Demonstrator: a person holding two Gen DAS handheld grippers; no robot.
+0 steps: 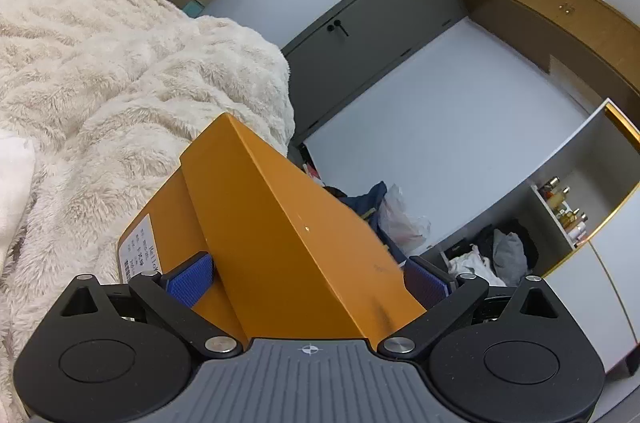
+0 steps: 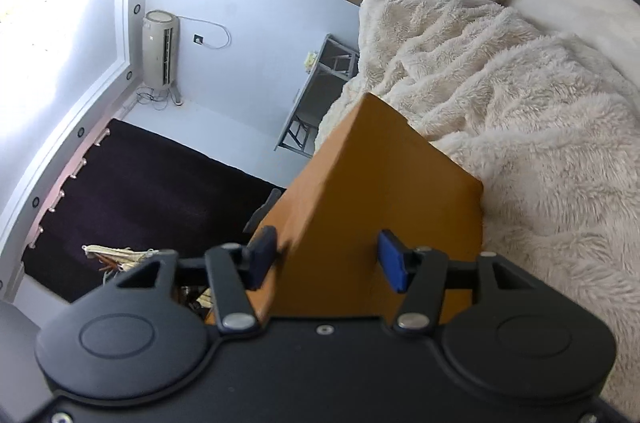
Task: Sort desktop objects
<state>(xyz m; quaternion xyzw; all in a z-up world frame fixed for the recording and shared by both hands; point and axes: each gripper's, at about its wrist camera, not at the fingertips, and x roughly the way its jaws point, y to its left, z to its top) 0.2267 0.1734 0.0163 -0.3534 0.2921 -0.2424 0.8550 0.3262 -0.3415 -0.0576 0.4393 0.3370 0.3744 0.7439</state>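
An orange cardboard box [image 1: 276,235] with a white printed label on one side fills the middle of the left wrist view. My left gripper [image 1: 308,281] is shut on it, its blue pads [image 1: 190,281] pressed against two sides. The same orange box [image 2: 380,203] shows in the right wrist view, and my right gripper [image 2: 326,261] is shut on it too, its blue pads [image 2: 394,265] on either side of one end. Both views are tilted. The box is held up off any surface, next to a fluffy cream blanket [image 1: 100,83].
The cream blanket [image 2: 500,83] covers a white sofa. A grey cabinet [image 1: 372,23], wooden panelling and an open white shelf with bottles [image 1: 568,207] lie beyond. Clothes and bags [image 1: 396,215] lie in a heap. A dark rug [image 2: 140,191], a standing air unit [image 2: 160,51] and a grey table [image 2: 320,91] show on the right.
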